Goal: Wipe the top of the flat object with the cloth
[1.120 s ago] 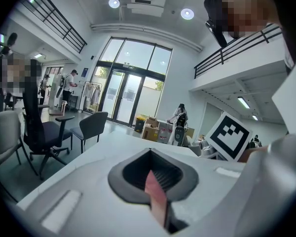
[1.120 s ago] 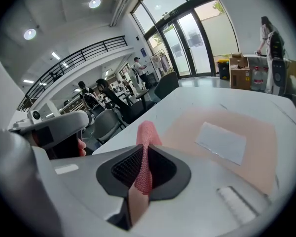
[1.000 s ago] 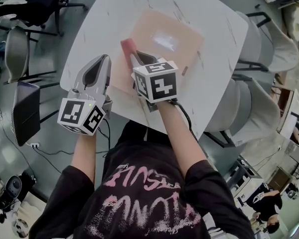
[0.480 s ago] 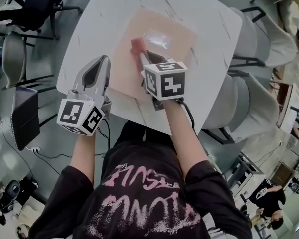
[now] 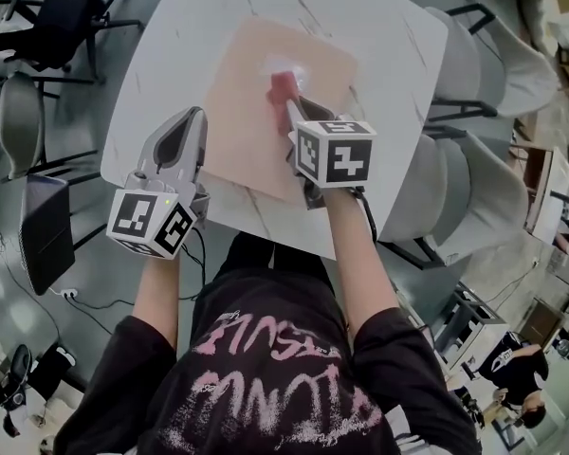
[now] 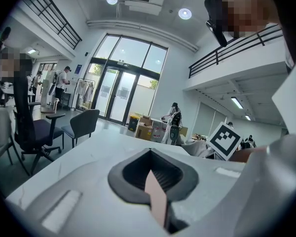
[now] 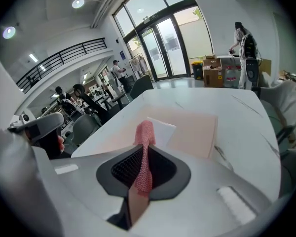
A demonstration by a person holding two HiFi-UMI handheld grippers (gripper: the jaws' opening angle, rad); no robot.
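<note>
Wiping stroke: within the last second the pink cloth (image 5: 283, 85) has travelled from the mat's near-left part to its far middle, with the right hand-held gripper (image 5: 294, 107) carrying it.
Meaning for the task: judged from that path, a band of the mat (image 5: 235, 112) has been covered; its left side and far-right corner probably remain.
Right hand-held gripper: clamped on the cloth, jaws closed on its folded strip (image 7: 144, 137).
Left hand-held gripper (image 5: 177, 145): jaws together with nothing between them, held just off the mat's near-left edge.
Cloth direction: long axis in line with the jaws, free end pointing away from the person and touching the mat.
Mat direction: flat on the desk (image 5: 166, 60), long axis running from its near corner toward its far edge, skewed slightly.
</note>
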